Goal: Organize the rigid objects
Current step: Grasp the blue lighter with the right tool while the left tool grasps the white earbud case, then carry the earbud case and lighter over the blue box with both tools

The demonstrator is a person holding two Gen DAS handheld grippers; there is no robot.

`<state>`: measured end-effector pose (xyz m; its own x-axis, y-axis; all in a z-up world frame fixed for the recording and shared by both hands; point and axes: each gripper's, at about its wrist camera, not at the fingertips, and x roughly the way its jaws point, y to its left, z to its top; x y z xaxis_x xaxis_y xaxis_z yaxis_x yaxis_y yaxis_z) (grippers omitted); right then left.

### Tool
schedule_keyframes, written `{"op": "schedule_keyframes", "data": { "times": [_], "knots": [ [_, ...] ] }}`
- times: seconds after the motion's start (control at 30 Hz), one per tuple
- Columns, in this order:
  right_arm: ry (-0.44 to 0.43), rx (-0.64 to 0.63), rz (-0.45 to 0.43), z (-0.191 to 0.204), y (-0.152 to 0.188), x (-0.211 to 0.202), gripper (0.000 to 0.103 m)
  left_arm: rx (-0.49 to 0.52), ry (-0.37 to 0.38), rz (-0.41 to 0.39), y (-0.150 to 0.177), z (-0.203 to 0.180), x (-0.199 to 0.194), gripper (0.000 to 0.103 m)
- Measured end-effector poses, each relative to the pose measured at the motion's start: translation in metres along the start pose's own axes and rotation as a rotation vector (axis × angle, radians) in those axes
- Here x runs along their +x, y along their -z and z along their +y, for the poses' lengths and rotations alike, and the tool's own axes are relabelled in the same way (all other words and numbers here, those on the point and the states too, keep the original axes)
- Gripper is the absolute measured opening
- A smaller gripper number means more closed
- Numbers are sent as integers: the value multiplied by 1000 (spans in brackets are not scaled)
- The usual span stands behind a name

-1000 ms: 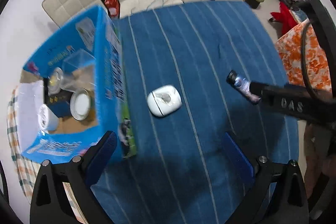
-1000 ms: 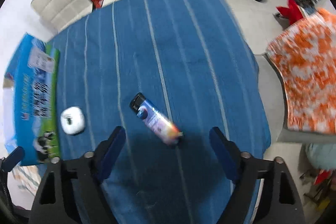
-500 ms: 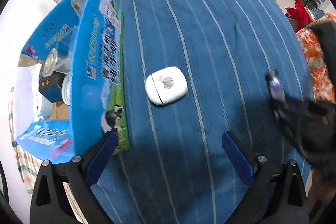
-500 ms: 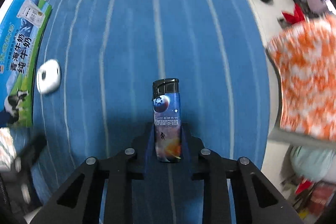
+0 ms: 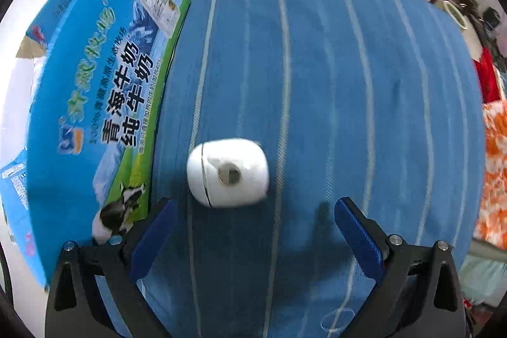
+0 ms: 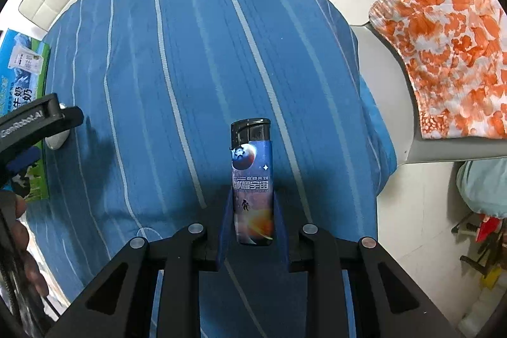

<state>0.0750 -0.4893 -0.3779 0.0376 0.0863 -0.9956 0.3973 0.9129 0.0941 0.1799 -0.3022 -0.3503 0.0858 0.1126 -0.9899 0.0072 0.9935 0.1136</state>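
Right tongs (image 6: 252, 211) clamped on galaxy-printed plastic lighter (image 6: 252, 182), seen only from right wrist. Left tongs (image 5: 250, 230) spread apart above rounded white plastic case (image 5: 227, 172) on blue striped worktop (image 5: 348, 84), beside blue cardboard milk carton (image 5: 95, 103).

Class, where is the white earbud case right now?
In the left wrist view the white earbud case lies on the blue striped cloth, beside the milk carton box, just ahead of the open left gripper.
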Motion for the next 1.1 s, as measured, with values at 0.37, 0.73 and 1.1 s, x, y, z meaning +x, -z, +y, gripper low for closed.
{"op": "schedule_keyframes", "data": {
  "times": [0.37, 0.73, 1.1],
  "knots": [
    [21, 2, -10, 10, -7, -1, 27, -5, 79, 44, -14, 15, 22, 75],
    [14, -19, -15, 21, 3, -9, 27, 71, 87, 33, 10, 7, 12, 54],
    [0, -92, 17, 52, 59, -2, 27, 221, 81, 40, 98, 35, 13, 54]
  ]
}}
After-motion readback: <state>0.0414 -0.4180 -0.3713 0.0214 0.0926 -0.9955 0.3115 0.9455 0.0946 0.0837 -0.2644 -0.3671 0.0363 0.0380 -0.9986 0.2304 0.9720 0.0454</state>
